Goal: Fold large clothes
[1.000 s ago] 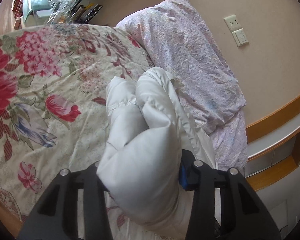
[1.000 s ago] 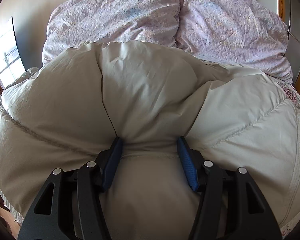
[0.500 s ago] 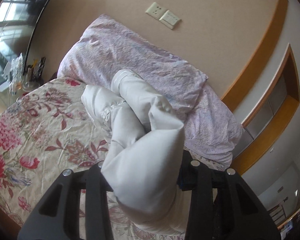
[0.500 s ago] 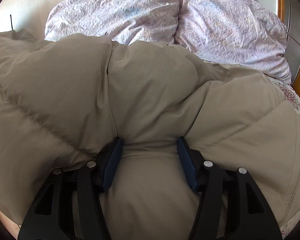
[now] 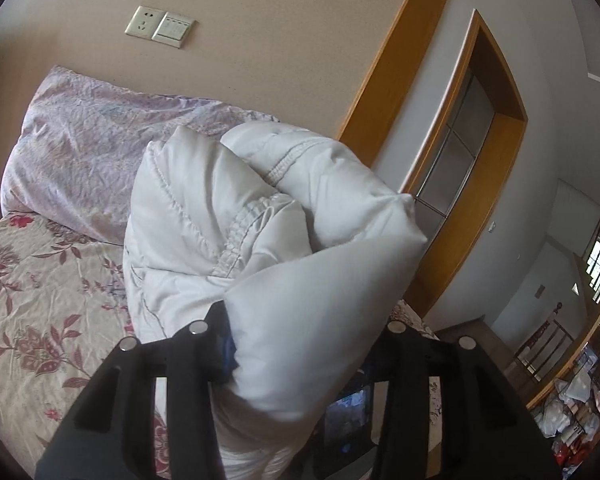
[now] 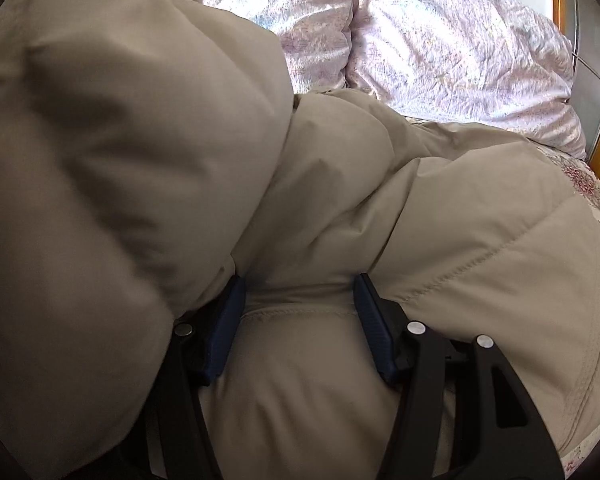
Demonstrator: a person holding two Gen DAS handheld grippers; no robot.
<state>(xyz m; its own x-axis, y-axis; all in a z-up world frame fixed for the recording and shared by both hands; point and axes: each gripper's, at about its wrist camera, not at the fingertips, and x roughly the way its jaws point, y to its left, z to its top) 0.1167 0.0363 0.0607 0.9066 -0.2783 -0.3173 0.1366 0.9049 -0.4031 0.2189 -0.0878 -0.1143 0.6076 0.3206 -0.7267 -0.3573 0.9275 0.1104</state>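
Closest to my left wrist camera, the left gripper (image 5: 300, 344) is clamped on a thick bunch of the white padded jacket (image 5: 268, 216). The puffy fabric fills the gap between the fingers and bulges up and forward over them, so I see only a sliver of the blue pad (image 5: 227, 350) on one side. The bunch stands lifted above the floral bedspread (image 5: 40, 288), its stitched seams curling across the top.

On my right wrist camera, the right gripper (image 6: 298, 320) has its jaws partly apart and pressed into a fold of the same jacket (image 6: 440, 240). Both blue pads (image 6: 374, 324) bite the fabric on either side of a stitched hem. A big lobe of the jacket hangs over the left of this view and hides much of the near finger.

I see no containers in either view.

Beyond the jacket lie the lilac crumpled pillows (image 6: 440, 40), propped at the head of the bed against the beige wall (image 5: 260, 40). On that wall sits a socket and switch plate (image 5: 160, 32), with an orange wooden frame (image 5: 496, 184) to its right.
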